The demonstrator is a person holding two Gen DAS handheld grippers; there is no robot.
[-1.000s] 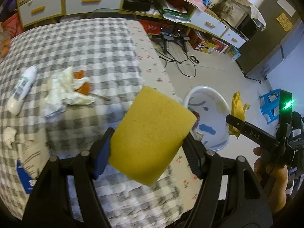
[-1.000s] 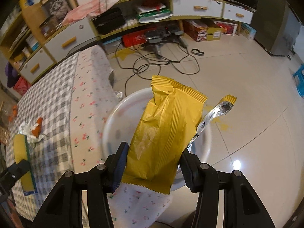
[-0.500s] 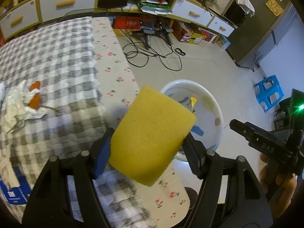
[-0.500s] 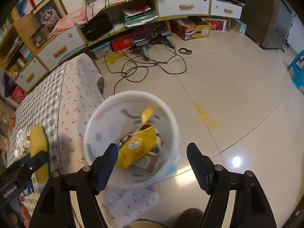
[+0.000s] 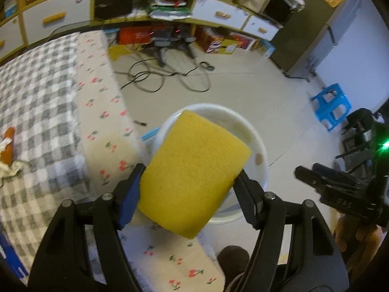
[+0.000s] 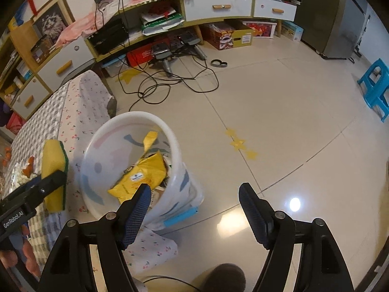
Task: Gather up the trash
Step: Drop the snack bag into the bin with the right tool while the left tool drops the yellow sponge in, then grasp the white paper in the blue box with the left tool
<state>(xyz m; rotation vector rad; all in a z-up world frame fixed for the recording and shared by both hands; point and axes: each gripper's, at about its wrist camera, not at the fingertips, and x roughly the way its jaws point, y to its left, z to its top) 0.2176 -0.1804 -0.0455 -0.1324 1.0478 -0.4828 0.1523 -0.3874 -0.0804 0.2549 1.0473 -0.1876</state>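
Yellow sponge (image 5: 194, 172), with a green scouring layer along one edge in the right wrist view, clamped between the two jaws of the left hand-held gripper (image 5: 190, 185). The sponge is held in the air, in front of and partly over the rim of the white bin (image 5: 245, 131), so that most of the bin's opening is hidden in the left wrist view. In the right wrist view the sponge (image 6: 54, 170) sits just beside the bin's left wall, between the bin (image 6: 97, 170) and the hanging edge of the tablecloth.

The bin stands on the tiled floor (image 6: 279, 112), close against the cherry-print border of the cloth (image 5: 102, 112). Inside lie a yellow wrapper (image 6: 141, 177), a smaller yellow strip (image 6: 150, 138) leaning on the inner wall, and other scraps too jumbled to name.

Right hand-held gripper (image 6: 194, 204): jaws well apart, nothing between them, positioned near the bin's right side above the floor. The same tool appears at the right margin of the left wrist view (image 5: 340, 194), with a green indicator light lit.

The surface (image 5: 36, 97) carries a grey-and-white checked cloth. On it, at the far left, crumpled white tissue (image 5: 7, 168) lies touching an orange scrap (image 5: 8, 146).

Background: a low cabinet with white drawers (image 6: 216, 6), loose black cables (image 6: 170, 82) on the floor, a blue plastic stool (image 6: 375, 85).
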